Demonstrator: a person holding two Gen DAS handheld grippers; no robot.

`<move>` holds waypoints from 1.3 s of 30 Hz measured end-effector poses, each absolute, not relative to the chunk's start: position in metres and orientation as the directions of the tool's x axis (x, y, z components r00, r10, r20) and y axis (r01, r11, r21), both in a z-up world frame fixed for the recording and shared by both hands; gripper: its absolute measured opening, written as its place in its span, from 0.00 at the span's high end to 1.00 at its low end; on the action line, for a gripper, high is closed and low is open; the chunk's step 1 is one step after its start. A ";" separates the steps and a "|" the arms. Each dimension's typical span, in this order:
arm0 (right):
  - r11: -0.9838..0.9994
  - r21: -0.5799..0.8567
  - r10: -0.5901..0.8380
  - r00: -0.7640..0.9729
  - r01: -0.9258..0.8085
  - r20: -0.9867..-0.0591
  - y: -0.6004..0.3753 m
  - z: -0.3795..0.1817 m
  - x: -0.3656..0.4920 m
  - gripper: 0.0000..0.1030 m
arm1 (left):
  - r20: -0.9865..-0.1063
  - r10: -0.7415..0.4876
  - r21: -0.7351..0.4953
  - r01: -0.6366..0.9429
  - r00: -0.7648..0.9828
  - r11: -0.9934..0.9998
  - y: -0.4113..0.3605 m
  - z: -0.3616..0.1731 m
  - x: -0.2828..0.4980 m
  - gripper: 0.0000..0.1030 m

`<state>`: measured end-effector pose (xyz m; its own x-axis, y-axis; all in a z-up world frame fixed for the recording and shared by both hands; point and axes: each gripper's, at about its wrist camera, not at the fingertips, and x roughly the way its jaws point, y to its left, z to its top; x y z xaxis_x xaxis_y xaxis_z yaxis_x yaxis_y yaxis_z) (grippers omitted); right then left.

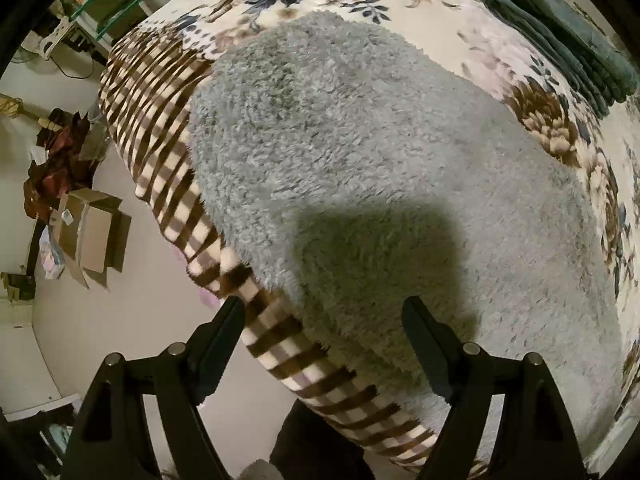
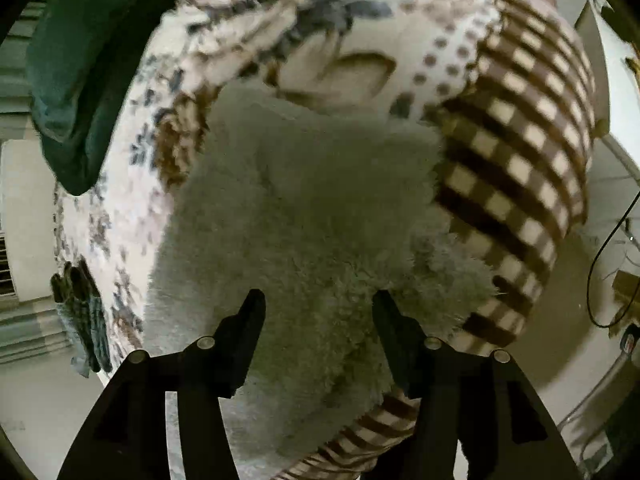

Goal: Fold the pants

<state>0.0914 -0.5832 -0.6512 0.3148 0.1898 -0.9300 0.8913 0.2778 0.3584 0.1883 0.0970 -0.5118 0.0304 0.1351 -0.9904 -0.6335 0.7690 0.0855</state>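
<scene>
The fluffy grey pants (image 1: pixel 380 152) lie spread on a bed with a floral blanket (image 1: pixel 460 36); they also fill the middle of the right wrist view (image 2: pixel 288 220). My left gripper (image 1: pixel 324 312) is open and empty, held over the near edge of the pants by the bed's checked border (image 1: pixel 160 120). My right gripper (image 2: pixel 318 300) is open and empty, just above the pants' near end. That view is blurred.
A folded dark green garment (image 1: pixel 568 40) lies at the far right of the bed, also seen in the right wrist view (image 2: pixel 80 64). Cardboard boxes (image 1: pixel 92 236) and red clothes (image 1: pixel 56 160) lie on the floor left of the bed. A black cable (image 2: pixel 600 280) hangs at right.
</scene>
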 end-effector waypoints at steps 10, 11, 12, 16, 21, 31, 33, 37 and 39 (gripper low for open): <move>0.373 0.271 0.072 0.264 0.887 -0.962 -0.571 -0.613 0.082 0.95 | -0.989 0.136 0.068 -0.653 0.053 0.754 0.111 -0.496 0.180 0.23; 0.400 0.257 0.093 0.240 0.880 -0.966 -0.571 -0.618 0.082 0.94 | -0.990 0.133 0.065 -0.654 0.055 0.754 0.113 -0.495 0.179 0.23; 0.435 0.254 0.137 0.215 0.864 -0.967 -0.568 -0.627 0.088 0.87 | -0.990 0.131 0.062 -0.655 0.057 0.753 0.117 -0.495 0.177 0.23; 0.520 0.269 0.201 0.189 0.811 -0.961 -0.537 -0.631 0.098 0.54 | -0.991 0.117 0.040 -0.671 0.070 0.740 0.133 -0.495 0.174 0.23; 0.480 0.365 0.309 0.236 0.797 -0.921 -0.472 -0.630 0.104 0.52 | -0.985 0.123 0.002 -0.704 0.121 0.710 0.167 -0.490 0.174 0.23; 0.367 0.362 0.353 0.232 0.857 -0.906 -0.396 -0.694 0.110 0.67 | -0.983 -0.010 -0.154 -0.798 0.183 0.583 0.242 -0.540 0.197 0.92; 0.395 0.327 0.293 0.220 0.859 -0.931 -0.389 -0.687 0.112 0.93 | -0.979 0.035 -0.140 -0.784 0.203 0.605 0.243 -0.534 0.198 0.96; 0.480 0.291 0.218 0.209 0.827 -0.953 -0.377 -0.653 0.110 0.95 | -0.966 0.070 -0.140 -0.731 0.248 0.668 0.240 -0.508 0.190 0.96; 0.517 0.266 0.184 0.198 0.814 -0.963 -0.372 -0.633 0.107 0.96 | -0.964 0.065 -0.148 -0.723 0.257 0.674 0.244 -0.497 0.181 0.96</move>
